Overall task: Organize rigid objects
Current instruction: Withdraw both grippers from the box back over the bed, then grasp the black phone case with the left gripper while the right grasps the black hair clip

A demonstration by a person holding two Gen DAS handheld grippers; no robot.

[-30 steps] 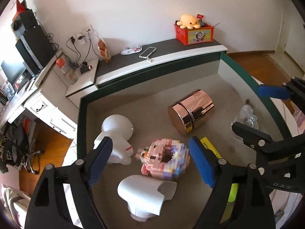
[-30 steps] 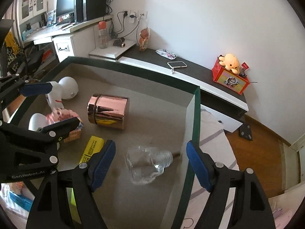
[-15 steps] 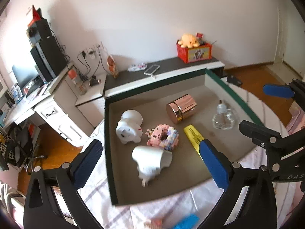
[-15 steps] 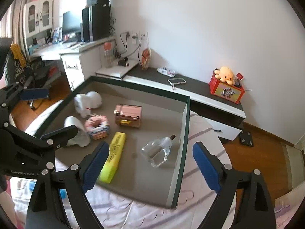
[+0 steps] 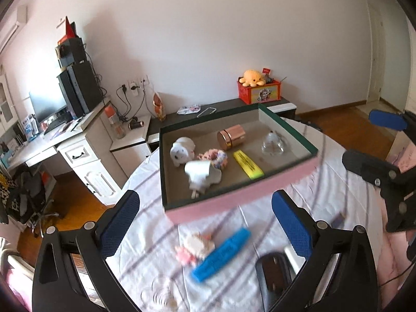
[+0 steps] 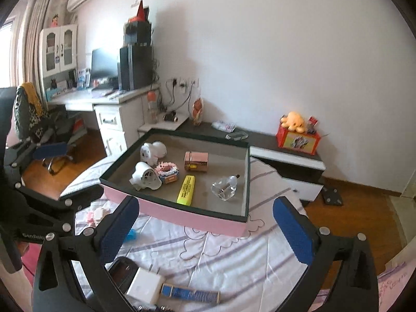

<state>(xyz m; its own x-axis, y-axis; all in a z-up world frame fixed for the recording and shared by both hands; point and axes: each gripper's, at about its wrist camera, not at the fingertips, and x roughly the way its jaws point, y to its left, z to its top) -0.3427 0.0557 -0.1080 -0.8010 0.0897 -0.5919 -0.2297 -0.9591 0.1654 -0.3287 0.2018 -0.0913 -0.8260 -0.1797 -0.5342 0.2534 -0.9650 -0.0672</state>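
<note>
A pink-sided box (image 5: 234,202) (image 6: 182,215) sits on the bed. It holds a white pig figure (image 5: 182,150) (image 6: 152,150), a white dryer-like object (image 5: 201,175) (image 6: 144,176), a pink block donut (image 5: 214,157) (image 6: 167,170), a copper tin (image 5: 231,136) (image 6: 196,161), a yellow highlighter (image 5: 248,165) (image 6: 186,186) and a clear glass bottle (image 5: 271,144) (image 6: 225,187). On the sheet in front lie a blue highlighter (image 5: 221,251), a small pink toy (image 5: 195,247), a black device (image 5: 273,278) and a white charger (image 6: 144,286). My left gripper (image 5: 205,221) and right gripper (image 6: 205,228) are both open and empty, above the sheet.
A white striped sheet (image 6: 234,254) covers the bed. A low dark shelf (image 6: 273,143) with a red box and orange plush (image 6: 296,130) runs behind the box. A white desk (image 5: 65,145) with monitor stands at left. Wooden floor (image 6: 351,208) lies at right.
Both grippers have pulled back and up from the box, so the whole box and the loose items on the sheet now show. Both stayed open and empty.
</note>
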